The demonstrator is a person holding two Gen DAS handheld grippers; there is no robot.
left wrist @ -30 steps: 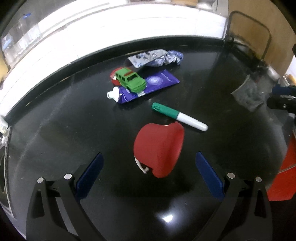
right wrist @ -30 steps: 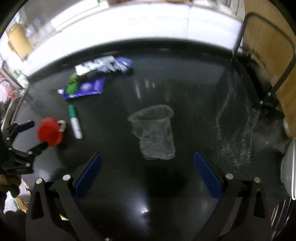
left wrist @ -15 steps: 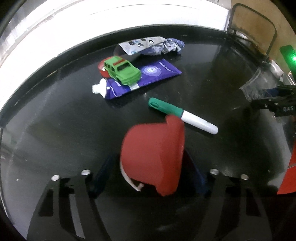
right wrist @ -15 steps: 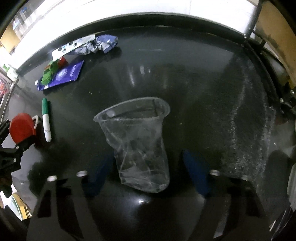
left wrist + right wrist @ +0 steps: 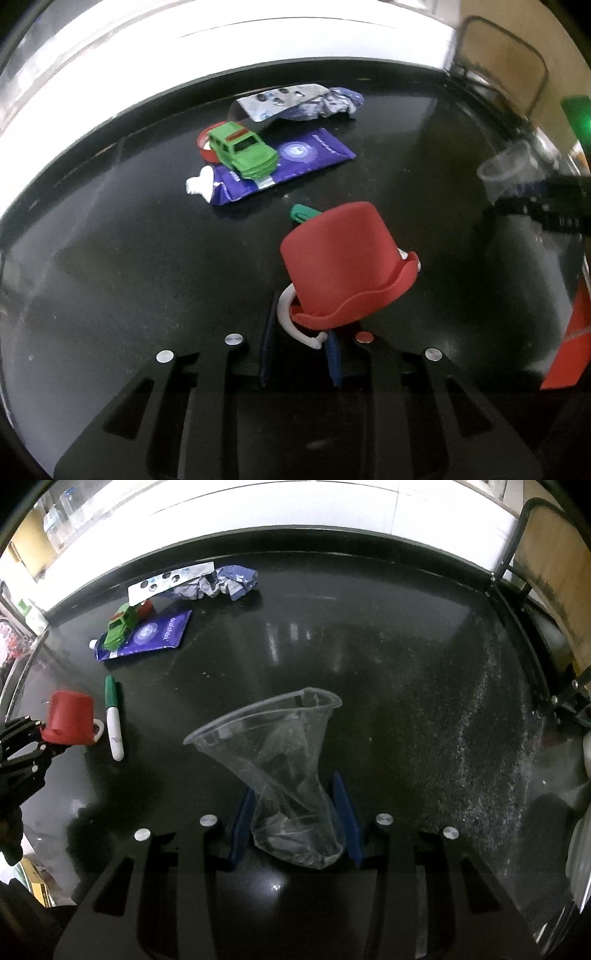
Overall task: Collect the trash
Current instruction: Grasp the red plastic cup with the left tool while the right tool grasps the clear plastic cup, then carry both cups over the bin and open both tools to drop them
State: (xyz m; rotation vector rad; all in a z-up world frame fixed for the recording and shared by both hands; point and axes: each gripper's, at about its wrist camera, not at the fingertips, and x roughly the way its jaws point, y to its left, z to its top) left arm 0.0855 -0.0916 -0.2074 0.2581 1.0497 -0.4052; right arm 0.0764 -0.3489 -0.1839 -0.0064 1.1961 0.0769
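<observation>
While both jaws are closing, left gripper (image 5: 301, 343) pinching the red cup (image 5: 345, 266) rim lower centre, right gripper (image 5: 295, 821) squeezing the clear cup (image 5: 280, 768) base, either could slip or crumple.

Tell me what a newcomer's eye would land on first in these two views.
First, the red cup, tipped with its rim toward the camera, between the left tongs, whose jaws are closing. Next, the clear plastic cup, squeezed flat at its base, between the right tongs, also closing. Behind them on the black table a green toy car sits on a purple tube.
</observation>
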